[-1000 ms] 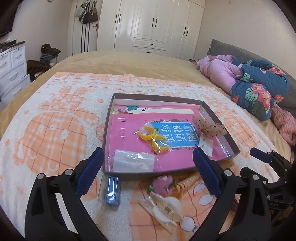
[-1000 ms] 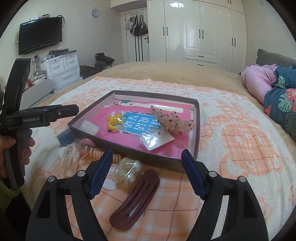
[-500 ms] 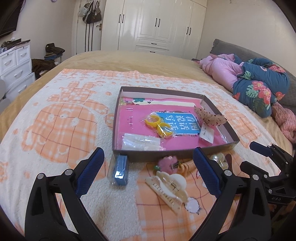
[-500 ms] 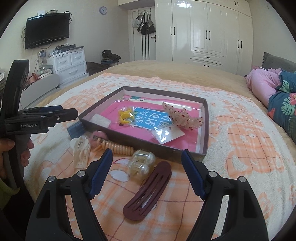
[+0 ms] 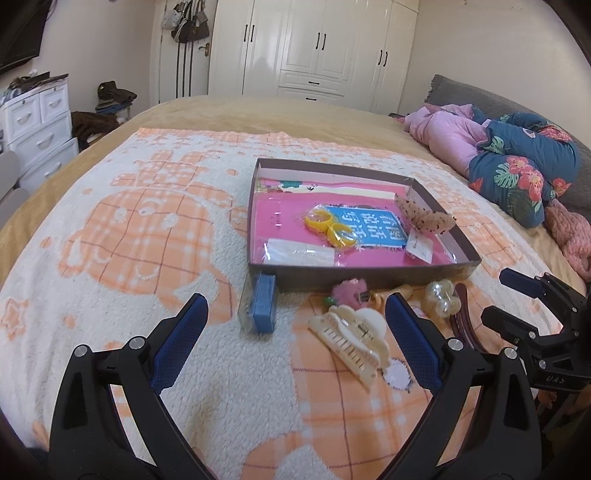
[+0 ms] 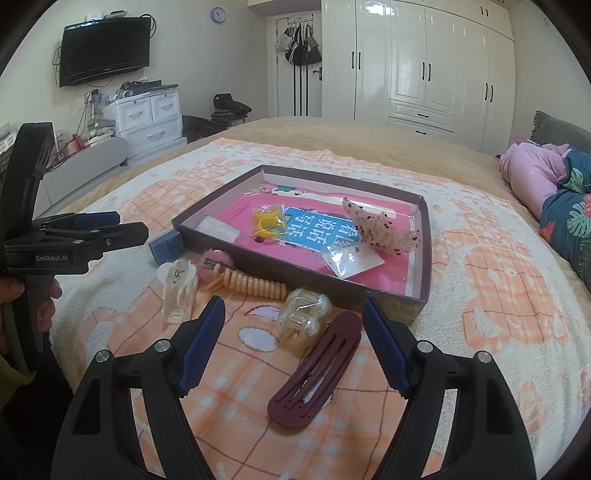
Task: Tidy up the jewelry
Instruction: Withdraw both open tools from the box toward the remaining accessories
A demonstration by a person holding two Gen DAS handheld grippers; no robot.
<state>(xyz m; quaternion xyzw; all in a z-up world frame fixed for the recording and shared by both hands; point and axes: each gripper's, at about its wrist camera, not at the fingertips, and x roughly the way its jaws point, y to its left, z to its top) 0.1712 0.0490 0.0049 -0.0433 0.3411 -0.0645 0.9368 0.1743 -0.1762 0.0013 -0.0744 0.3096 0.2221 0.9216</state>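
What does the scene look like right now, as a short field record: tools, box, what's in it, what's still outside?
left tool: open, empty, above blanket
right tool: open, empty
box: shallow, open, on blanket
inside box: yellow rings, speckled bow, earring card
outside, near box front: cream claw clip, blue case, pink pom clip, spiral tie, pearl clip, maroon barrette

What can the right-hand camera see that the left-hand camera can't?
Only the right wrist view shows the wall television, the clock and the whole maroon clip. Only the left wrist view shows the pink knitted bundle. Both show the shallow box, the cream claw clip and the pearl clip.
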